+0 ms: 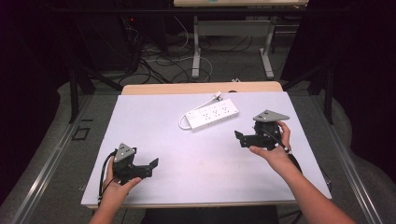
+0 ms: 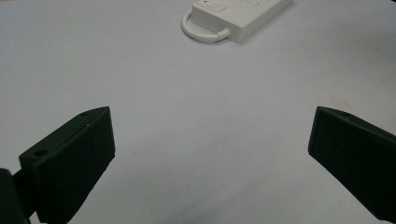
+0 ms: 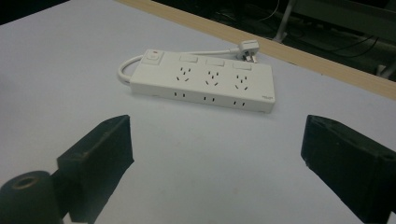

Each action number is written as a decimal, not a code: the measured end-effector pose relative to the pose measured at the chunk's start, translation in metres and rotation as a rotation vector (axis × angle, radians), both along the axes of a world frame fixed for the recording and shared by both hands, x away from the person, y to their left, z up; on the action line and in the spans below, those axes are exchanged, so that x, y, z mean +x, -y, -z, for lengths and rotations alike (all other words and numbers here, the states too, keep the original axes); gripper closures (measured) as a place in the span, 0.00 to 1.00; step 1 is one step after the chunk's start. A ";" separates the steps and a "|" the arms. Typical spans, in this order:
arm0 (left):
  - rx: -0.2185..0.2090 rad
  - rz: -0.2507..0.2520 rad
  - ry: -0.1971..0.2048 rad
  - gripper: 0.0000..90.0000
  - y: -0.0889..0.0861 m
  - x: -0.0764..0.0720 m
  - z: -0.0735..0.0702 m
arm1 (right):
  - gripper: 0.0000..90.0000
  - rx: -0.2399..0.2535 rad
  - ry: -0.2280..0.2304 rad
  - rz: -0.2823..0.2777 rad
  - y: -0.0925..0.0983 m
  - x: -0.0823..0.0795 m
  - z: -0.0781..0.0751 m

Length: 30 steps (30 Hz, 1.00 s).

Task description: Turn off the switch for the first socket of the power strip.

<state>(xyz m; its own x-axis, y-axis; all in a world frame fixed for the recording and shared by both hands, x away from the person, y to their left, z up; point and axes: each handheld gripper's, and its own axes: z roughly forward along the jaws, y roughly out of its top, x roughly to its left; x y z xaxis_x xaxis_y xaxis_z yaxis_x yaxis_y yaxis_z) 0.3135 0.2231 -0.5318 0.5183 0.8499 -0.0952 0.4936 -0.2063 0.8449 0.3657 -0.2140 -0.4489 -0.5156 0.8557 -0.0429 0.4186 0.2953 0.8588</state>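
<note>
White power strip (image 1: 212,115) lies flat on the pale table (image 1: 196,158), toward the far middle, set at a slant. Long rectangular body; three socket groups along the top in the right gripper view (image 3: 201,79), each with a rocker switch above it, plus a larger switch with a red mark at one end. A second row of slots runs along its near side face. White cord (image 3: 125,70) loops out of the switch end and curls behind the body; its plug (image 3: 249,47) rests on the table just past the far edge of the strip.

Right tongs (image 1: 239,136), held in the right hand (image 1: 275,148), sit near the strip, at its near right side, apart from it, jaws aimed toward it. Jaws wide apart, nothing between them.

Left tongs (image 1: 153,163), held in the left hand (image 1: 119,182), lie well apart from the strip at the near left of the table. Jaws spread wide, nothing gripped; the strip's cord end shows far ahead (image 2: 236,18).

Bare table surface between both tongs and the strip. Beyond the table: floor cables (image 1: 159,60) and a metal desk frame (image 1: 231,42).
</note>
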 end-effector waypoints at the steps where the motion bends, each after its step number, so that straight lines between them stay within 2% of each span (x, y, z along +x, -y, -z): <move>1: 0.000 0.001 0.000 0.00 0.000 0.000 0.000 | 0.13 -0.002 -0.010 0.000 -0.001 0.002 -0.003; 7: -0.009 -0.003 -0.002 0.01 0.000 0.000 0.000 | 0.16 -0.005 -0.025 -0.022 -0.008 0.014 -0.017; 11: 0.000 -0.001 0.001 0.01 0.000 0.000 0.000 | 0.16 -0.006 -0.041 -0.041 -0.016 0.023 -0.031; 15: -0.004 -0.002 -0.002 0.01 0.000 0.000 0.000 | 0.16 -0.006 -0.045 -0.047 -0.022 0.029 -0.037; 21: 0.007 -0.001 0.008 0.01 -0.001 0.000 0.000 | 0.16 -0.030 -0.054 -0.066 -0.033 0.039 -0.043; 30: 0.015 0.001 -0.001 0.01 -0.002 0.000 0.000 | 0.17 -0.078 -0.078 -0.093 -0.055 0.055 -0.047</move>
<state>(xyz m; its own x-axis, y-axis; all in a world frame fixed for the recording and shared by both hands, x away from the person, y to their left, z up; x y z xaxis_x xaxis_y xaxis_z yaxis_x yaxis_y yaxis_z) 0.3131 0.2246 -0.5315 0.5193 0.8505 -0.0830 0.4937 -0.2193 0.8415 0.4207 -0.1594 -0.4018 -0.5969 0.7998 -0.0639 0.4510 0.4003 0.7977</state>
